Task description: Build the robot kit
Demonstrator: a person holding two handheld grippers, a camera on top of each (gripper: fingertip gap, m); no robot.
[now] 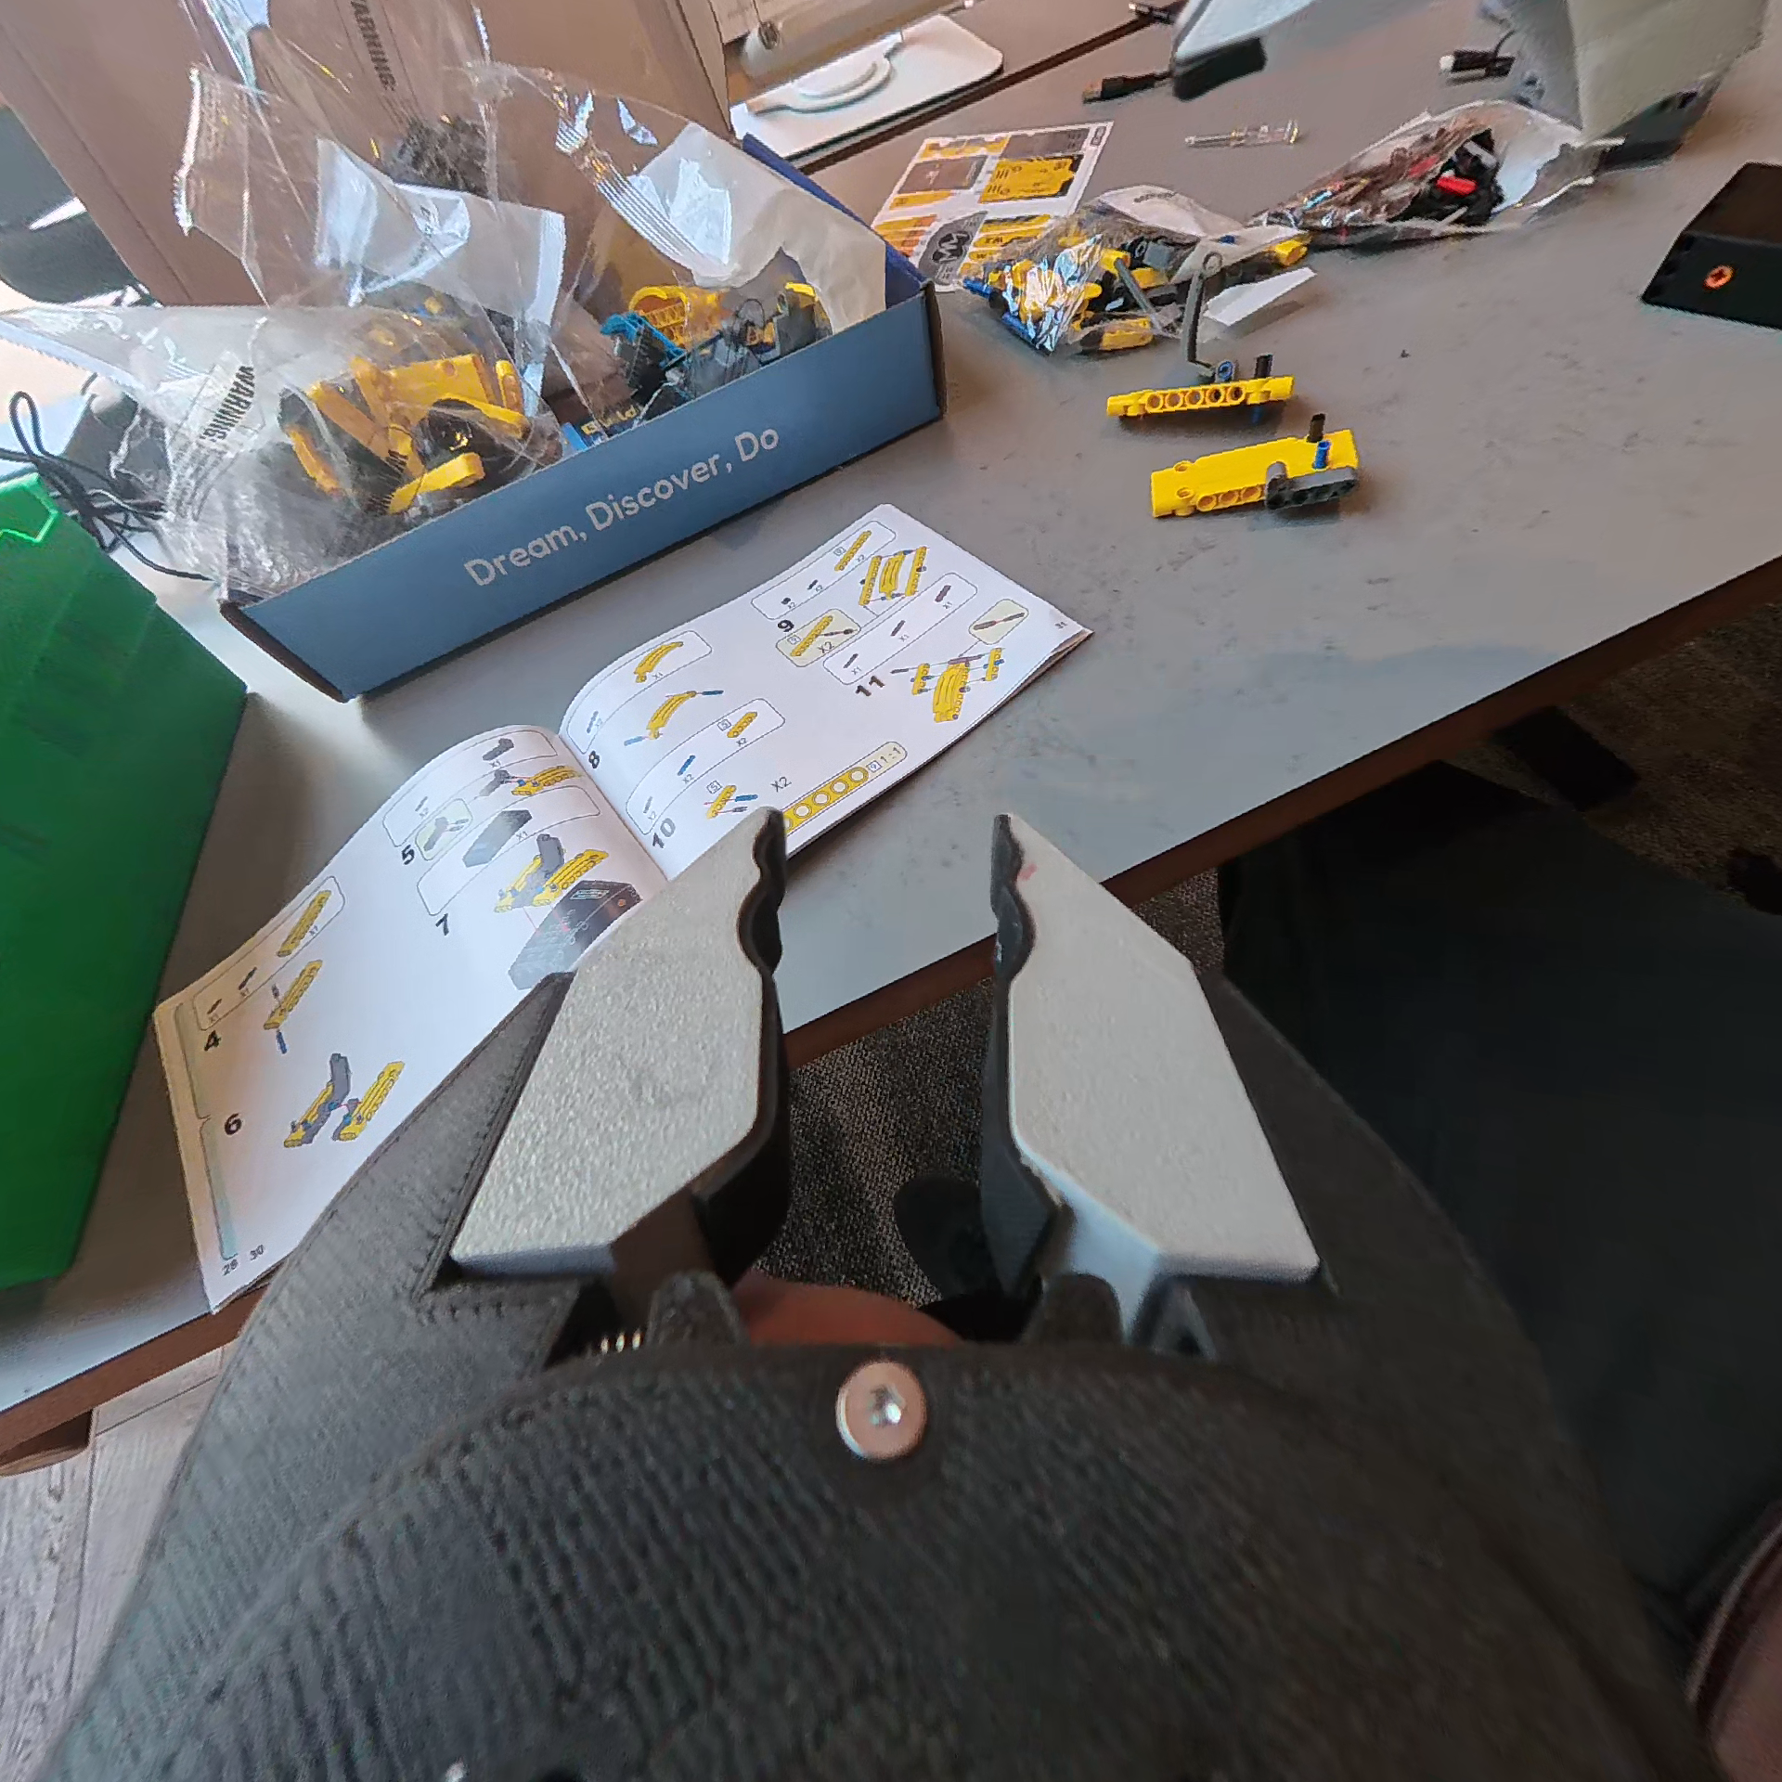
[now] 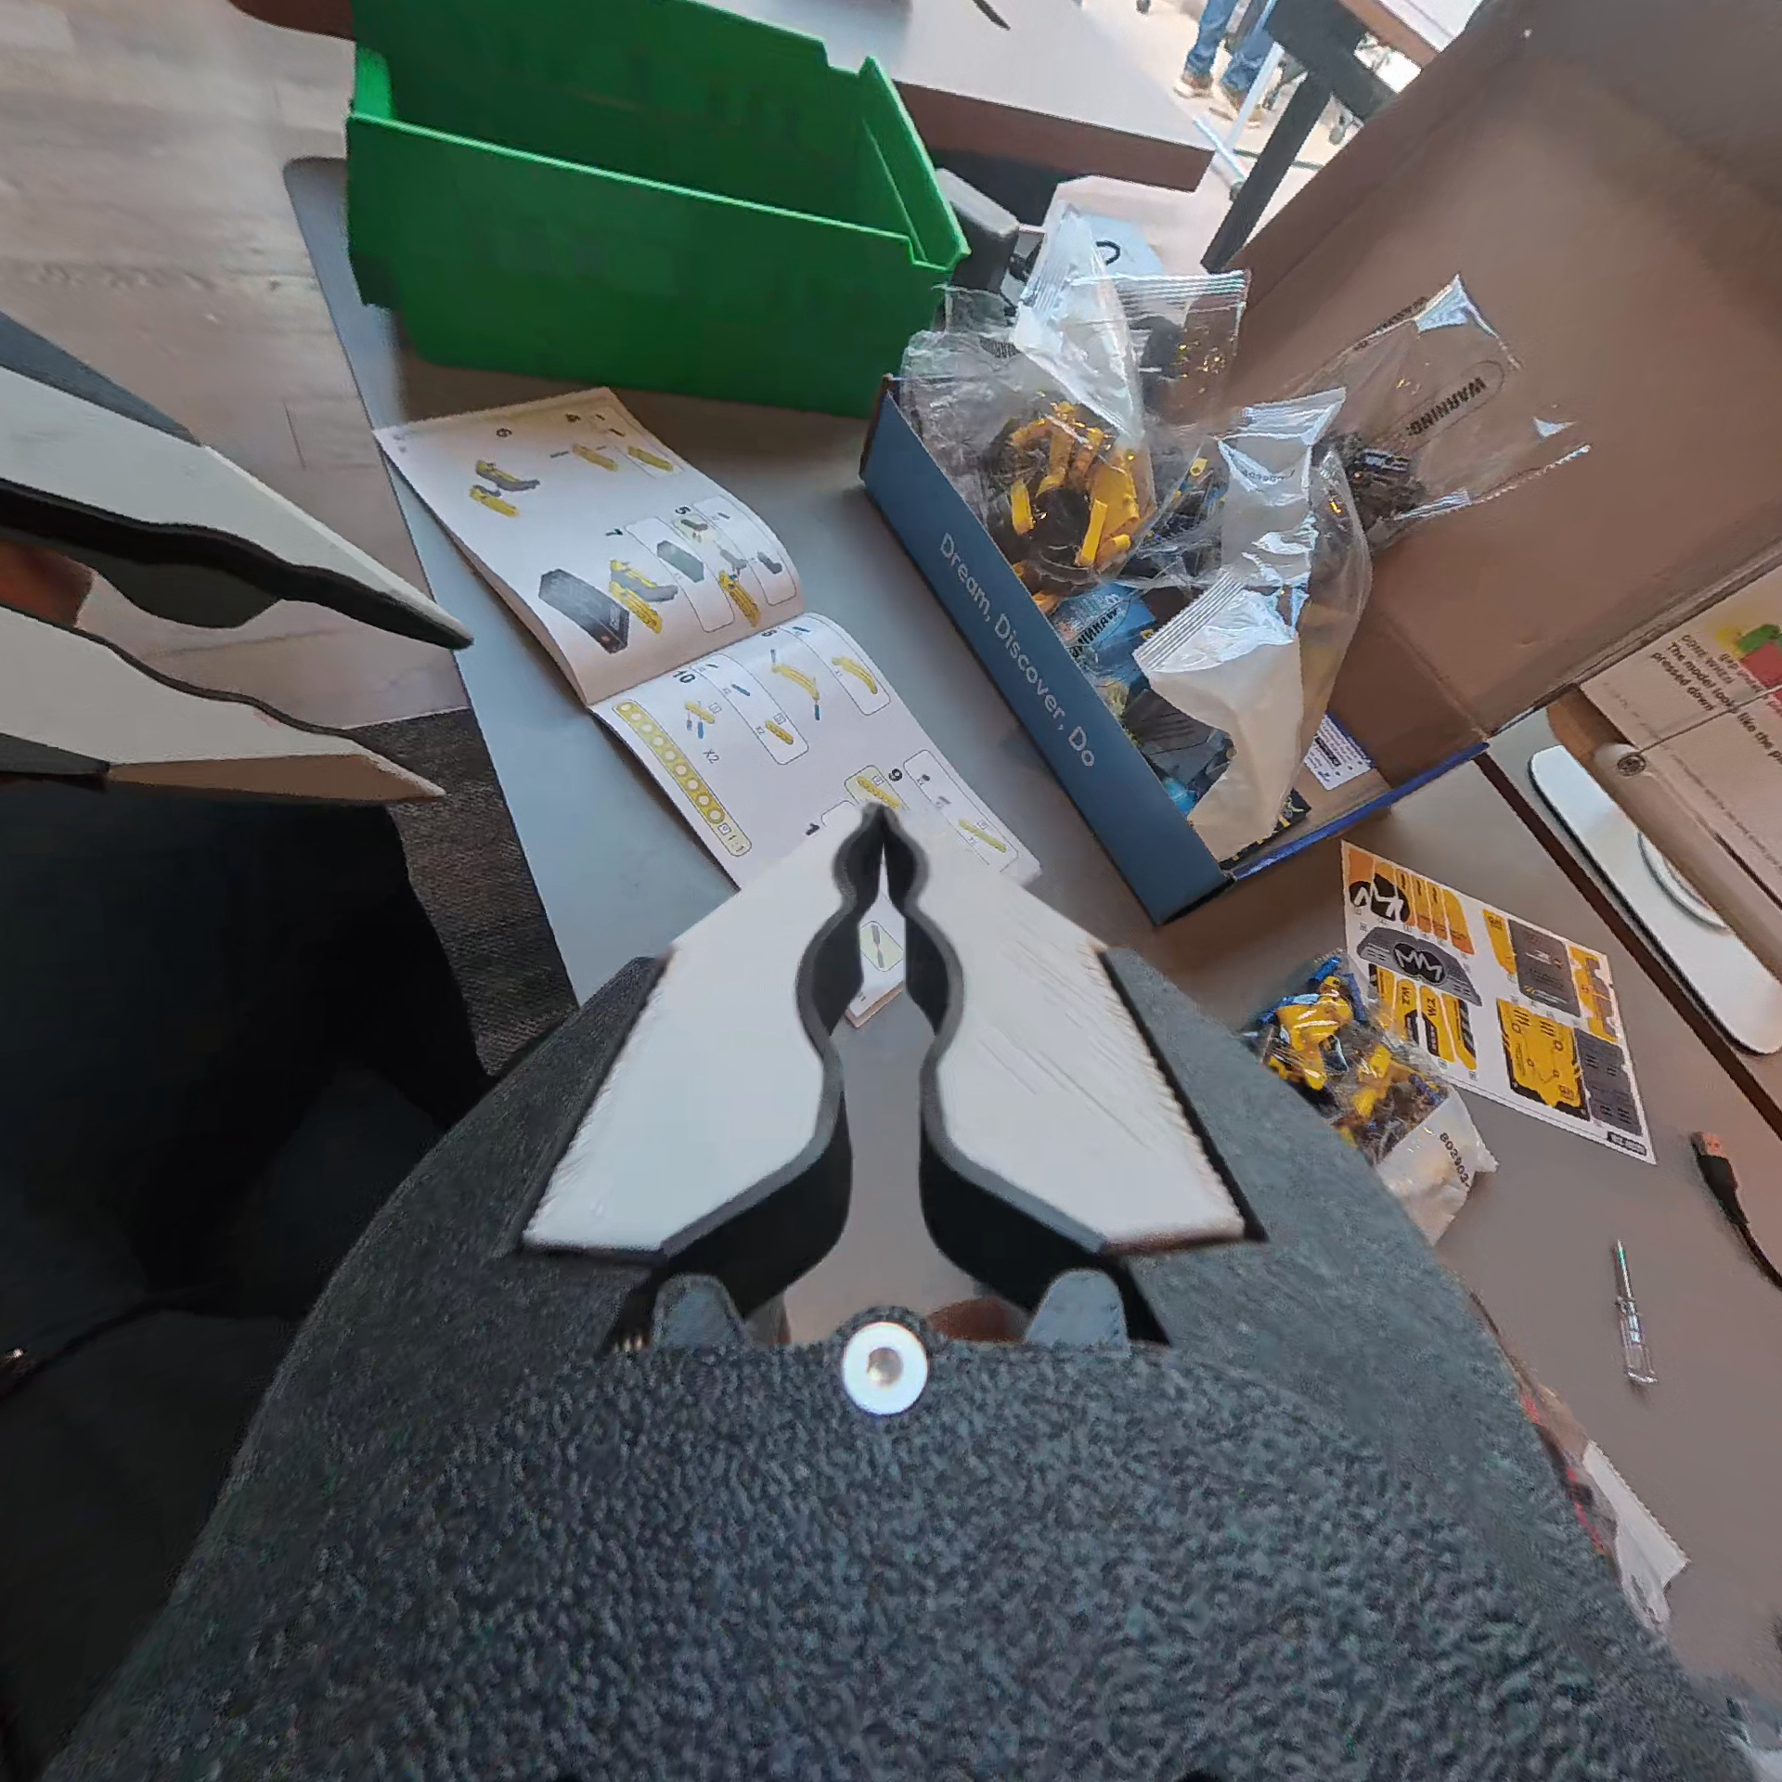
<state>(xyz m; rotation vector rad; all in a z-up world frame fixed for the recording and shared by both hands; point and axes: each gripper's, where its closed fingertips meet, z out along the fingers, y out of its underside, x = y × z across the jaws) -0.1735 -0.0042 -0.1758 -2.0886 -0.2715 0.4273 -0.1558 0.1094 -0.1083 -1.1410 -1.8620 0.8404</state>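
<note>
My left gripper (image 1: 887,829) is open with nothing between its pads. It hovers over the near table edge, just right of an open instruction booklet (image 1: 675,694). It also shows at the left edge of the right wrist view (image 2: 439,714), open. My right gripper (image 2: 879,818) is shut, its tips meeting over the booklet's (image 2: 694,656) near page; I see nothing between the pads. Two small yellow beam assemblies (image 1: 1196,397) (image 1: 1244,477) lie on the grey table farther off.
A blue box (image 1: 598,521) (image 2: 1041,694) of bagged yellow parts stands behind the booklet. A green bin (image 1: 96,868) (image 2: 617,260), a cardboard box (image 2: 1543,337), a parts bag (image 1: 1090,280) (image 2: 1350,1061), a sticker sheet (image 2: 1495,993), a black block (image 1: 1726,251) and a screwdriver (image 2: 1630,1311) surround it. About 15 centimeters separates my left fingertips from my right.
</note>
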